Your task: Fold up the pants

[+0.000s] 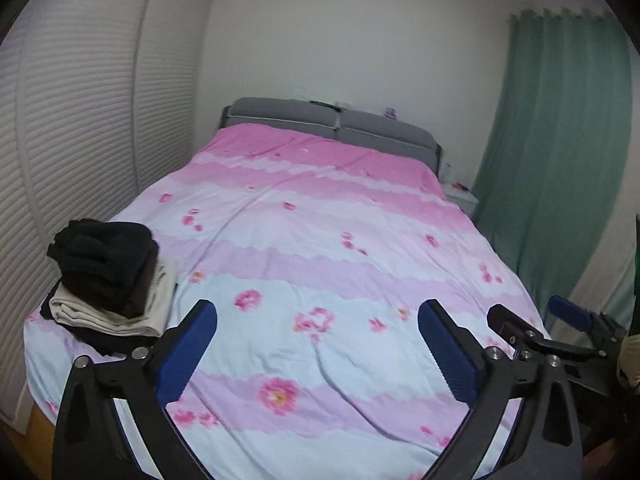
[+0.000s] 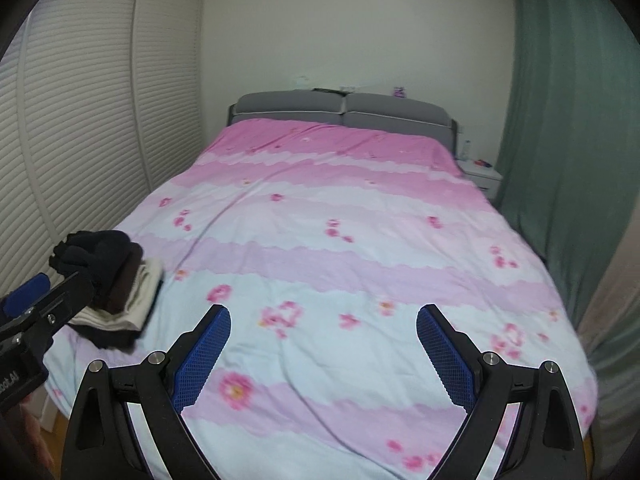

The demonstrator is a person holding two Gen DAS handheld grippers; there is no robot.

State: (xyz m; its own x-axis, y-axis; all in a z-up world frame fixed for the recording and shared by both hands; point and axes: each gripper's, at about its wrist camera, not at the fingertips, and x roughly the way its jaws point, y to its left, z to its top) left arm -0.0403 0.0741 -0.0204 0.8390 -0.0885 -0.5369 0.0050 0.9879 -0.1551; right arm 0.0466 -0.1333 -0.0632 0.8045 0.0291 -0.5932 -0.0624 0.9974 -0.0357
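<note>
Holding both the left gripper point(image 1: 318, 336) and right gripper point(image 2: 324, 340) with jaws spread and empty above the bed point(image 1: 360, 216), we see folded pants point(image 1: 108, 276) stacked at its near-left corner, nearer our left hand.

One clothes stack point(image 1: 108, 280) — two grippers

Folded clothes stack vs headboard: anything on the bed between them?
Nothing but bare floral duvet between the folded clothes stack and the grey headboard; both wrist views show it.

Home bedroom: made bed point(image 1: 320, 240), curtain point(image 1: 560, 140), wardrobe point(image 1: 80, 120).
</note>
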